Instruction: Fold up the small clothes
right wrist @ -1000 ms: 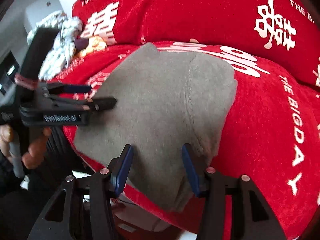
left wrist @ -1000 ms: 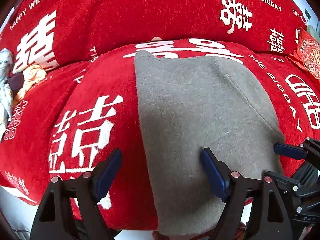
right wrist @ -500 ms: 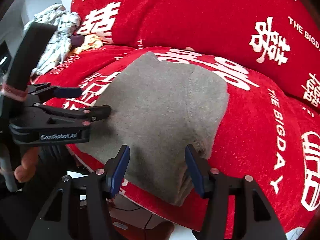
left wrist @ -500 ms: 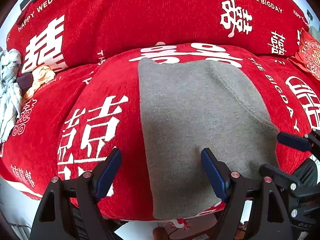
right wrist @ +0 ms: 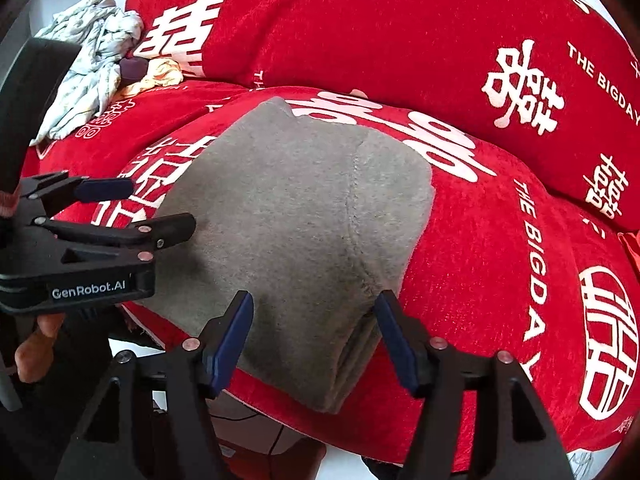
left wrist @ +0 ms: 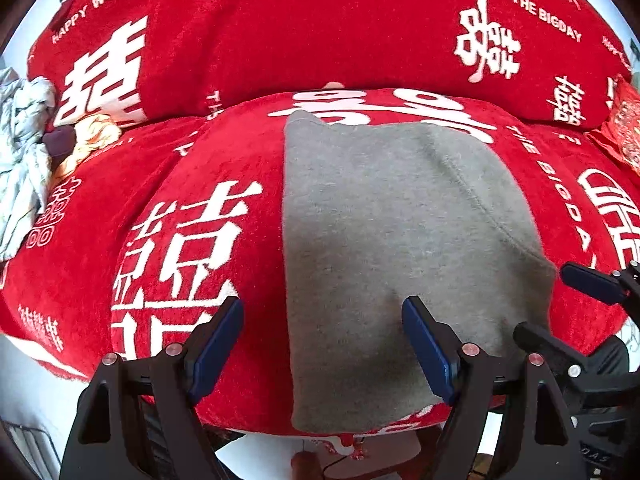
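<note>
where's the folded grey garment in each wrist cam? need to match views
Left wrist: folded grey garment centre to right, its left edge between the open jaws.
Right wrist: folded grey garment centre, its near corner between the open jaws.
Shared landmark: crumpled pale cloth pile, left edge in both.

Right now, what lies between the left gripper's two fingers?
In the left wrist view, the left gripper stands open over the grey garment's left edge and the red sofa cover; nothing gripped.

Red cushion point(left wrist: 168, 184) lies bare left of the grey garment point(left wrist: 384, 240) (crumpled clothes point(left wrist: 24, 160) far left).
</note>
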Demonstrator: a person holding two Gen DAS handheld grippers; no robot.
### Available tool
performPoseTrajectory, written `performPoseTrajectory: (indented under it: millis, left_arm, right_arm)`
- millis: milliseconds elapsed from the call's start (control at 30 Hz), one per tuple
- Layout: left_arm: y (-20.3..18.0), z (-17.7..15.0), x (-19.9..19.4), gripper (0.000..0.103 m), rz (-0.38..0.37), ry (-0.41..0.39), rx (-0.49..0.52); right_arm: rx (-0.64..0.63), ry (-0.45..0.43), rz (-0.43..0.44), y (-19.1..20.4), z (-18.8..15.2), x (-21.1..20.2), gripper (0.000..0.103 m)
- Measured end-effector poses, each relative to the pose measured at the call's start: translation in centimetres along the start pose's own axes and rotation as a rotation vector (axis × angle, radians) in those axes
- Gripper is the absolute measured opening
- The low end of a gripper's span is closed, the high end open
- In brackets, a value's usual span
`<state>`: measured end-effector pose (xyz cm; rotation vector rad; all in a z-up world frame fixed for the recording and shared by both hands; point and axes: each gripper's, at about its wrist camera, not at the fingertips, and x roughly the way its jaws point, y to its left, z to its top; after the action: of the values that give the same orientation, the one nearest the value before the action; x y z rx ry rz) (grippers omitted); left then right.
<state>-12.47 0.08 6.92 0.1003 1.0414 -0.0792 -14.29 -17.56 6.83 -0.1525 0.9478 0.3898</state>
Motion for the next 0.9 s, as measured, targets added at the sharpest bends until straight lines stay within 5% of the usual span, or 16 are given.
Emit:
performPoseTrajectory:
  millis: [900]
  left_arm:
    - [-0.3,0.8,1.2,0.082,-0.002,0.048,-0.005]
  right_arm:
    - [-0.007,0.025,-0.022,-0.4,1.3,1.1,0.068]
